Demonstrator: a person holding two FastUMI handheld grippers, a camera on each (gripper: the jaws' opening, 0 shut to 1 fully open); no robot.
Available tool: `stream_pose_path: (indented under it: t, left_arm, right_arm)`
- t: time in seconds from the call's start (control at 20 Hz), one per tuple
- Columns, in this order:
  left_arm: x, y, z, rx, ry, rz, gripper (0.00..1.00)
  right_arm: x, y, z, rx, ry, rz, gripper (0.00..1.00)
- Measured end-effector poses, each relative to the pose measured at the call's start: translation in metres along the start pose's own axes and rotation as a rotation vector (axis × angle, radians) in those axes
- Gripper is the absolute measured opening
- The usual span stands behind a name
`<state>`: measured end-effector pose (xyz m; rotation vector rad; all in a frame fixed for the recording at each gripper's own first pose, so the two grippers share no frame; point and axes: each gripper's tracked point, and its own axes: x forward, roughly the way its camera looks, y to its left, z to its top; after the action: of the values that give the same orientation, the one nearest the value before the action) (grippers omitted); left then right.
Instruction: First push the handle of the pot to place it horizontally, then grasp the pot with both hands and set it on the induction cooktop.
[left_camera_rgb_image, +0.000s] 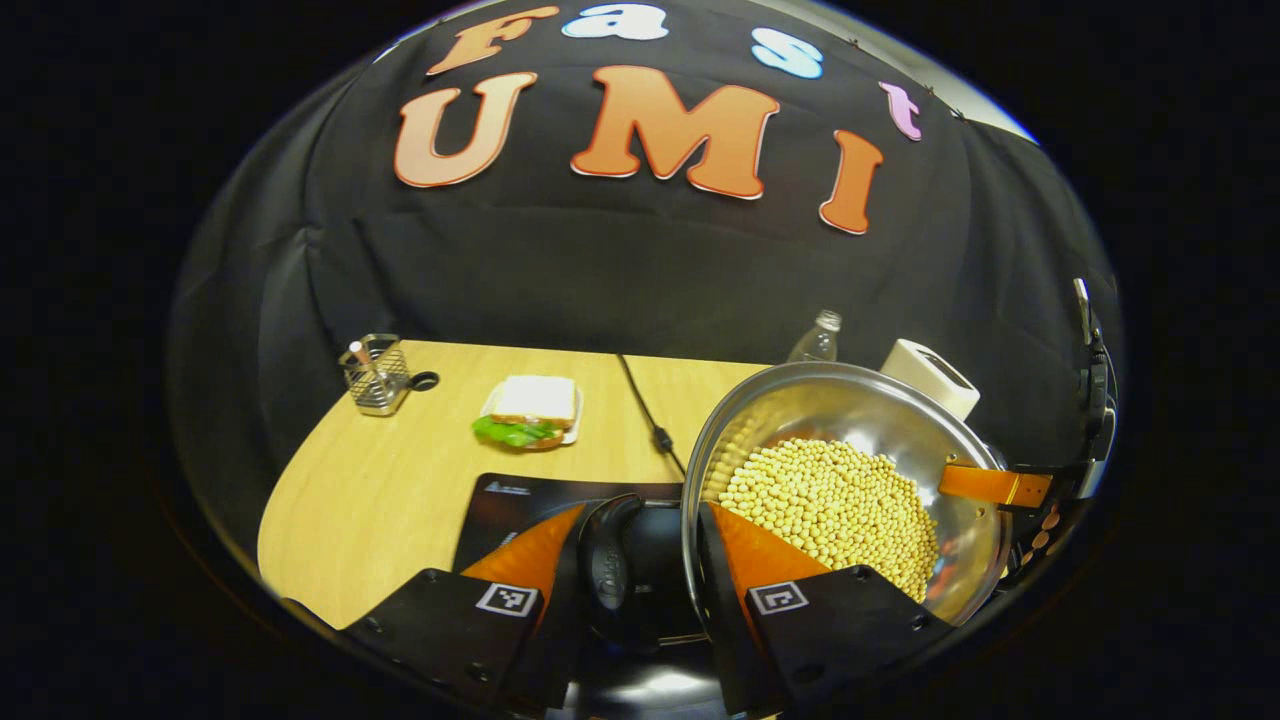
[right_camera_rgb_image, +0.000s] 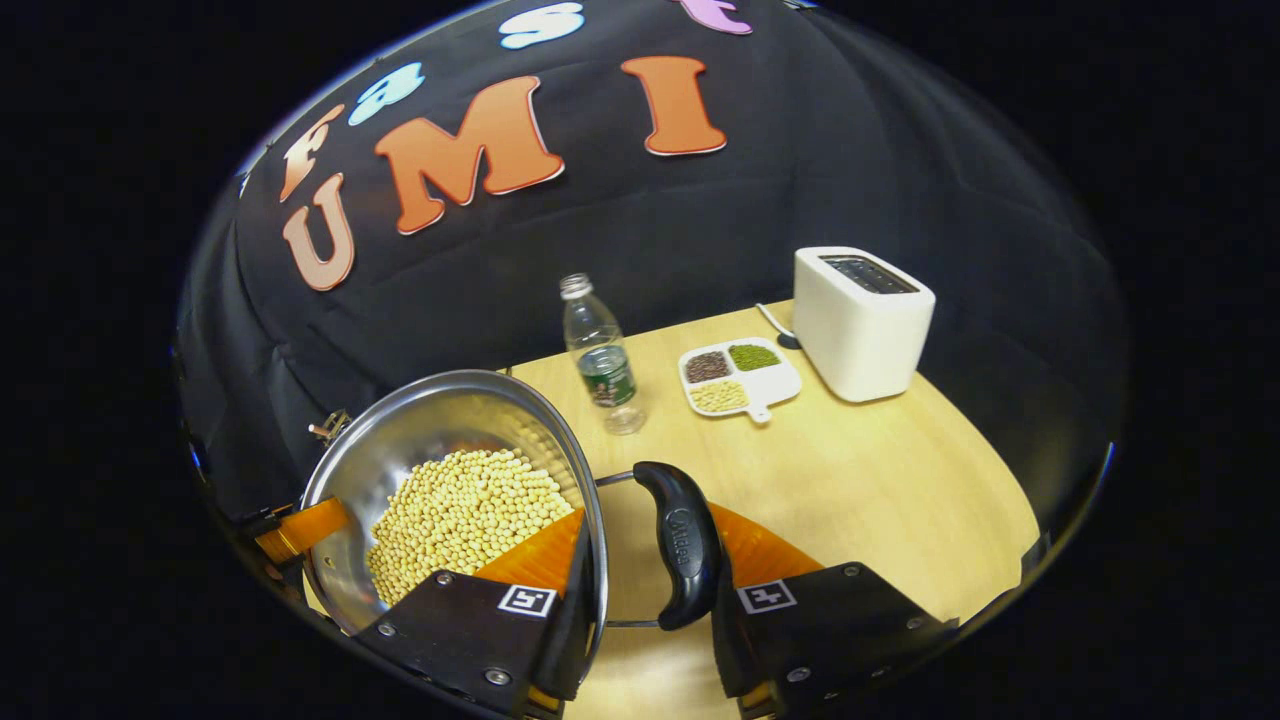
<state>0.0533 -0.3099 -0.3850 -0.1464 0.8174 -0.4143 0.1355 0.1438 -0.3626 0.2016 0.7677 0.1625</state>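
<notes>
While both grippers' fingers (left_camera_rgb_image: 735, 540) clamp the pot (right_camera_rgb_image: 440, 440), a toaster (right_camera_rgb_image: 862, 320) occupies the wooden table (right_camera_rgb_image: 900, 490).

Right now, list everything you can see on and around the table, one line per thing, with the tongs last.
pot: one, steel, held tilted, full of pale beans
pot handles: two, black, one at each side of the rim
induction cooktop: one, black, on the table under the left side of the pot
table: one, light wood
sandwich: one, white bread with green leaves, on a plate
wire basket: one, metal, far left corner
cable: one, black, running across the table
bottle: one, clear, upright
divided dish: one, white, dark, green and pale grains
toaster: one, white, far right
left tongs: black and orange, straddling the rim beside a handle
right tongs: same, straddling the rim beside the other handle
</notes>
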Motion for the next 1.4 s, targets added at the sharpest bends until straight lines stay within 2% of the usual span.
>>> stream_pose_path:
  t: [0.05,0.25,0.35,0.45,0.7,0.75,0.85,0.9,1.0,1.1,1.2,1.25,1.3,1.35,1.4]
  left_arm:
    - [-0.003,0.012,-0.001,-0.003,0.003,0.009,0.6]
    - [-0.011,0.059,-0.004,-0.016,0.012,0.041,0.65]
    - [-0.01,0.081,-0.008,-0.02,0.016,0.055,0.65]
    - [-0.013,0.102,-0.015,-0.024,0.025,0.068,0.6]
    - [-0.009,0.136,-0.03,-0.04,0.059,0.094,0.64]
    - [-0.007,0.142,-0.035,-0.043,0.065,0.094,0.65]
    - [-0.003,0.149,-0.041,-0.048,0.076,0.09,0.6]
    - [-0.001,0.15,-0.043,-0.05,0.082,0.087,0.65]
    - [0.002,0.149,-0.047,-0.05,0.09,0.08,0.6]
    - [0.004,0.148,-0.049,-0.049,0.098,0.076,0.63]
    - [0.007,0.145,-0.052,-0.041,0.112,0.066,0.6]
    - [0.009,0.144,-0.054,-0.045,0.117,0.065,0.65]
    - [0.011,0.143,-0.056,-0.05,0.127,0.061,0.6]
    - [0.011,0.142,-0.06,-0.053,0.138,0.063,0.66]
    - [0.012,0.142,-0.059,-0.051,0.139,0.067,0.64]
  right_arm:
    - [0.002,0.012,-0.004,-0.005,0.004,0.007,0.52]
    - [0.014,0.054,-0.02,-0.016,0.026,0.034,0.52]
    - [0.019,0.073,-0.026,-0.024,0.026,0.042,0.52]
    - [0.028,0.09,-0.033,-0.029,0.029,0.043,0.52]
    - [0.046,0.123,-0.056,-0.038,0.068,0.052,0.52]
    - [0.05,0.125,-0.058,-0.04,0.074,0.051,0.52]
    - [0.055,0.131,-0.064,-0.042,0.083,0.045,0.52]
    - [0.056,0.131,-0.064,-0.042,0.086,0.042,0.52]
    - [0.056,0.131,-0.067,-0.038,0.089,0.032,0.52]
    - [0.056,0.13,-0.068,-0.036,0.094,0.024,0.52]
    - [0.057,0.13,-0.072,-0.027,0.103,0.019,0.53]
    - [0.058,0.13,-0.075,-0.026,0.108,0.019,0.54]
    - [0.059,0.129,-0.078,-0.036,0.113,0.018,0.55]
    - [0.062,0.125,-0.08,-0.039,0.116,0.02,0.52]
    - [0.059,0.123,-0.082,-0.036,0.109,0.028,0.57]
